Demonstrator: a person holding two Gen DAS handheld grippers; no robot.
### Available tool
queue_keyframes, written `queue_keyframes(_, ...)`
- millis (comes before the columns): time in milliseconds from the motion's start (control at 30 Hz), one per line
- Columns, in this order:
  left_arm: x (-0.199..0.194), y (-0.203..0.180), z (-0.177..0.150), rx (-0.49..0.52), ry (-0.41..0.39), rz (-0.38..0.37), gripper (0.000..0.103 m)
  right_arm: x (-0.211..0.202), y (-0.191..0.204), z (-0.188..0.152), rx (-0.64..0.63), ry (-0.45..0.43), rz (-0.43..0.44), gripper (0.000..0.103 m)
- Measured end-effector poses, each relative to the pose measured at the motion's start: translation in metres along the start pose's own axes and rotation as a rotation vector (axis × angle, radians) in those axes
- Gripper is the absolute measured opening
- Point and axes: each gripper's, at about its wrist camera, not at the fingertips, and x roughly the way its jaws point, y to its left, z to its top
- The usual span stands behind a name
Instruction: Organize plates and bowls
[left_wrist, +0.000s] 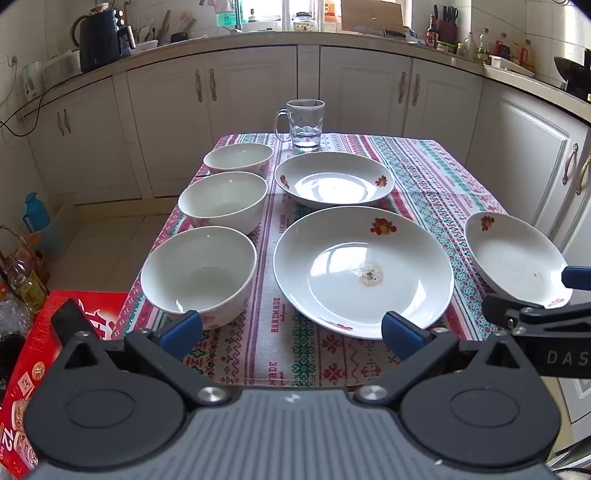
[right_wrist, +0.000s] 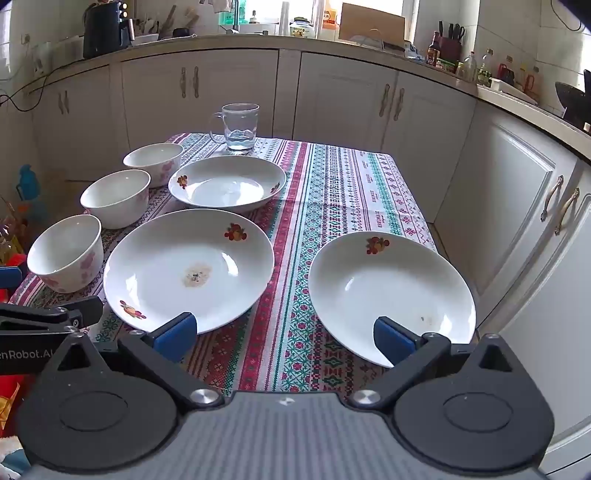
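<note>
Covering the worktop (right_wrist: 332, 206) is a patterned cloth in red, green and white bands, and all the crockery sits on it. The largest piece is the big plate (left_wrist: 364, 271) near the front middle, white with fruit prints on its rim and a brownish smear at its centre. To its right, at the cloth's right edge, lies the right plate (right_wrist: 391, 295), somewhat smaller, with a small dark speck inside. Behind the big plate sits the far plate (left_wrist: 334, 179), deep and clean. Along the left edge three white bowls with pink flowers stand in a row, each apart from the next: the near bowl (left_wrist: 199, 273), the middle bowl (left_wrist: 223, 201), the far bowl (left_wrist: 238, 158). A glass mug (left_wrist: 304, 123) stands at the back, just behind the far plate. The left gripper (left_wrist: 291, 328) hovers before the near bowl and big plate, jaws released and empty; the right gripper (right_wrist: 284, 336) hovers between the big plate and right plate, jaws likewise spread wide, grasping nothing.
</note>
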Motion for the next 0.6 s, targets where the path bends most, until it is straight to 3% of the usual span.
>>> queue_keyframes(600,-0.0005,0.0002,-0.0011,-0.001,0.005,0.008,0.102,-0.0046,0.0024,0.0010,-0.002,-0.013,-0.002,0.103)
